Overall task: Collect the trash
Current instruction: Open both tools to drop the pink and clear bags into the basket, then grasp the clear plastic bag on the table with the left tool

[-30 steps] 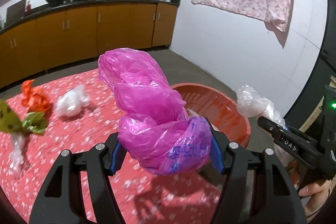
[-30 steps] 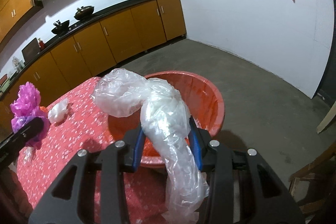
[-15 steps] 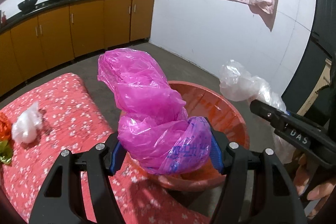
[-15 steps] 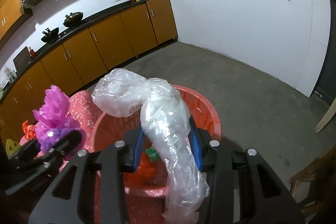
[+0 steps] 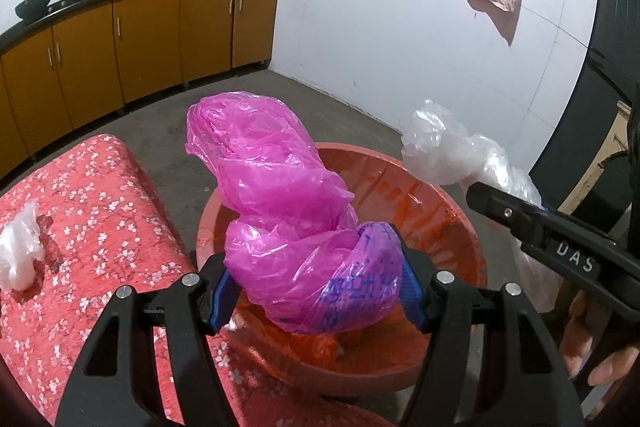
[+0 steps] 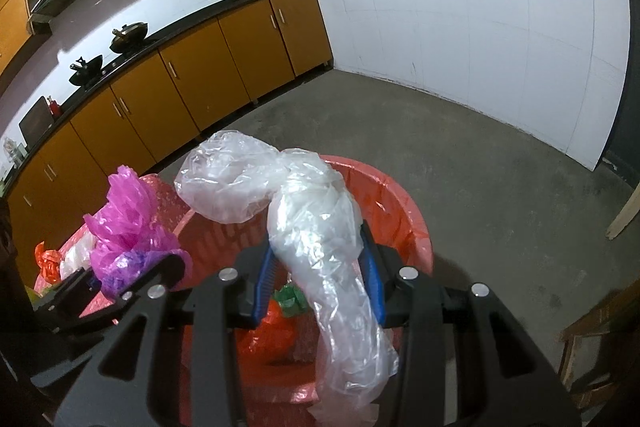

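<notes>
- Left gripper (image 5: 316,291) is clamping the pink bag (image 5: 288,219) over the red basin's (image 5: 460,223) near rim.
- Right gripper (image 6: 318,281) is gripping the clear bag (image 6: 316,227) above the basin; scraps, possibly wrappers, are lying inside.

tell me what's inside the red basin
In the basin: an orange bag and a green scrap. The clear bag and right claw cover the rest of the bottom.
</notes>
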The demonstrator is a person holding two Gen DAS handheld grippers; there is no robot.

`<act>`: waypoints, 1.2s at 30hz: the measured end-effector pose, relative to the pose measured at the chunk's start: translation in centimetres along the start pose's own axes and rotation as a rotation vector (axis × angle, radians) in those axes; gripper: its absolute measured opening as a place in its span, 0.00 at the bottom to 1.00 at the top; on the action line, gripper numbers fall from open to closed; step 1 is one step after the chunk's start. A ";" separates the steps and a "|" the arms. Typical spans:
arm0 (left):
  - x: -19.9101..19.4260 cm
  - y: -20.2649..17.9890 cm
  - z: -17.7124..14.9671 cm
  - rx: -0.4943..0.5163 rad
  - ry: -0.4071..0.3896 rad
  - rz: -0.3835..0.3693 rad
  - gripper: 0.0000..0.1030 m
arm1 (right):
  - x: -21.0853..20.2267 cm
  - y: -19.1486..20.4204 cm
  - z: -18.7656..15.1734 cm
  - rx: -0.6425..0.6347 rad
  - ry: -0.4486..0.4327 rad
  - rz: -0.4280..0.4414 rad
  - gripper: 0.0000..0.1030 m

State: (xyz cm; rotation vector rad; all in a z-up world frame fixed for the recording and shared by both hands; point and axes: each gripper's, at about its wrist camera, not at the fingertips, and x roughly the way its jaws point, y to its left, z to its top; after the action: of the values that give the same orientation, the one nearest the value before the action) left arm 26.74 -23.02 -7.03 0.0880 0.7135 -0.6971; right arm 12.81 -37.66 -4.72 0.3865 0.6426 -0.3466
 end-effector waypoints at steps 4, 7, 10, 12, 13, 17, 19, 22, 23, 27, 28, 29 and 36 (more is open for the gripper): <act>0.3 0.0 -0.1 0.004 0.008 -0.007 0.66 | 0.0 -0.3 0.4 0.013 -0.011 0.017 0.39; 0.5 0.3 -0.2 -0.005 0.015 -0.001 0.72 | -0.2 -0.6 0.6 0.031 -0.022 0.038 0.48; 0.6 0.8 -0.3 -0.024 0.021 0.003 0.76 | -0.5 -0.9 0.8 0.036 -0.040 0.038 0.56; 0.6 1.3 -0.5 -0.036 0.029 0.016 0.76 | -0.7 -1.2 0.9 0.042 -0.047 0.030 0.63; 0.5 1.5 -0.6 -0.042 0.030 0.021 0.77 | -0.9 -1.5 0.8 0.049 -0.056 0.020 0.66; -0.7 2.9 -1.2 -0.092 0.019 0.057 0.87 | -2.2 -2.1 0.1 0.067 -0.143 -0.066 0.93; -1.8 3.6 -1.7 -0.114 0.004 0.086 0.90 | -2.7 -2.0 -0.3 0.056 -0.178 -0.109 0.96; -3.5 4.3 -2.6 -0.130 -0.016 0.138 0.94 | -2.6 -1.4 -0.7 0.023 -0.169 -0.112 0.96; -4.2 4.6 -3.0 -0.130 -0.021 0.152 0.94 | -2.5 -1.0 -0.9 0.010 -0.162 -0.103 0.96; -7.0 5.6 -4.6 -0.126 -0.043 0.233 0.95 | -2.5 1.5 -1.5 -0.064 -0.147 -0.070 0.96; -7.8 6.0 -5.1 -0.131 -0.049 0.254 0.95 | -2.5 2.4 -1.6 -0.086 -0.143 -0.058 0.96; -8.5 6.4 -5.5 -0.138 -0.054 0.272 0.95 | -2.5 3.0 -1.5 -0.101 -0.139 -0.048 0.96; -13.5 10.3 -8.3 -0.209 -0.086 0.416 0.95 | -3.4 7.5 -2.6 -0.181 -0.122 0.026 0.96</act>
State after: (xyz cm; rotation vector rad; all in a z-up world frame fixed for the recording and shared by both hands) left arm 20.98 -4.96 -6.48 0.0132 0.6554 -0.2258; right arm 12.10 -29.28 -2.67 0.1989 0.5438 -0.2826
